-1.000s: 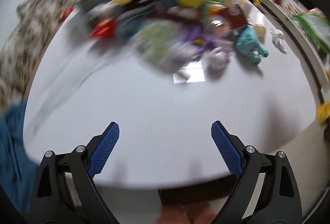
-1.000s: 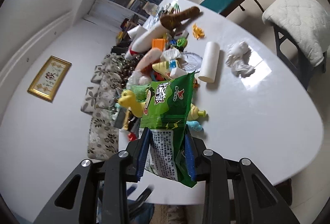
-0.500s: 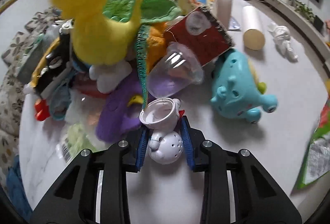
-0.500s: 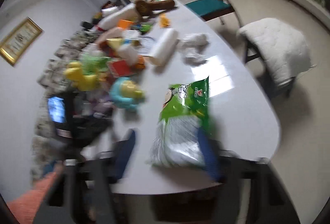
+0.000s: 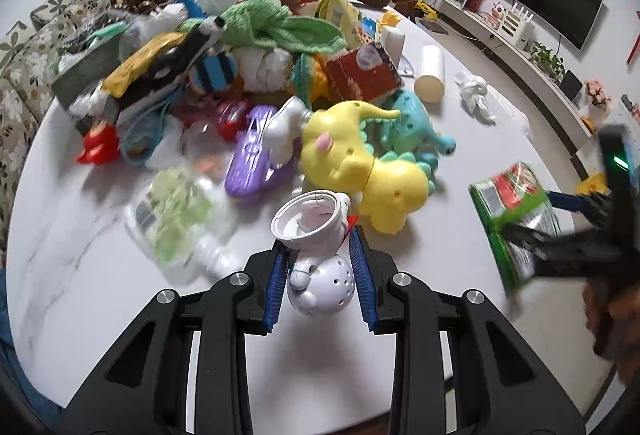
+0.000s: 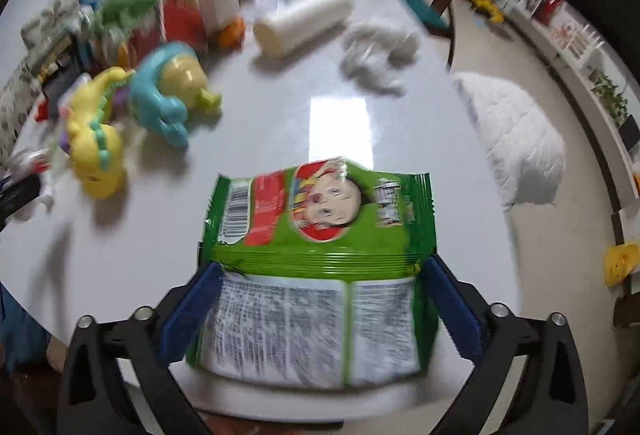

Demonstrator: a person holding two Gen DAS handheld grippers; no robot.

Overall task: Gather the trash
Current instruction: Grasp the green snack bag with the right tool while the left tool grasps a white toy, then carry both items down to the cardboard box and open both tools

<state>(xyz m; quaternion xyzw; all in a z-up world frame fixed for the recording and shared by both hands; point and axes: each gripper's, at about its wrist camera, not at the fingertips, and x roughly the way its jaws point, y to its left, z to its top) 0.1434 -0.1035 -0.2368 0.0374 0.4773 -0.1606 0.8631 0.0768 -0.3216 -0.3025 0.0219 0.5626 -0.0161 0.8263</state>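
My left gripper (image 5: 320, 275) is shut on a white plastic toy (image 5: 316, 235) with a round perforated body and a cup-shaped top, just in front of the clutter pile on the white table (image 5: 100, 275). A green snack bag (image 6: 320, 235) lies flat on the table (image 6: 340, 123) near its front edge. My right gripper (image 6: 320, 311) straddles the bag, its jaws opening wide, and the blue pads (image 6: 188, 307) stand beside the bag's edges without pinching it. In the left wrist view that gripper (image 5: 560, 227) and the bag (image 5: 516, 219) show at the right.
A heap of toys and wrappers fills the table's far half: a yellow dinosaur (image 5: 360, 163), a teal dinosaur (image 5: 412, 123), a purple toy (image 5: 252, 159), a clear plastic bag (image 5: 176, 207), a paper roll (image 5: 430, 73), crumpled tissue (image 5: 476, 95). A white cushion (image 6: 516, 139) sits right of the table.
My left gripper shut on the white toy and drew it back from the pile; the yellow dinosaur tipped down onto the table. My right gripper came down, laid the green bag flat and opened.
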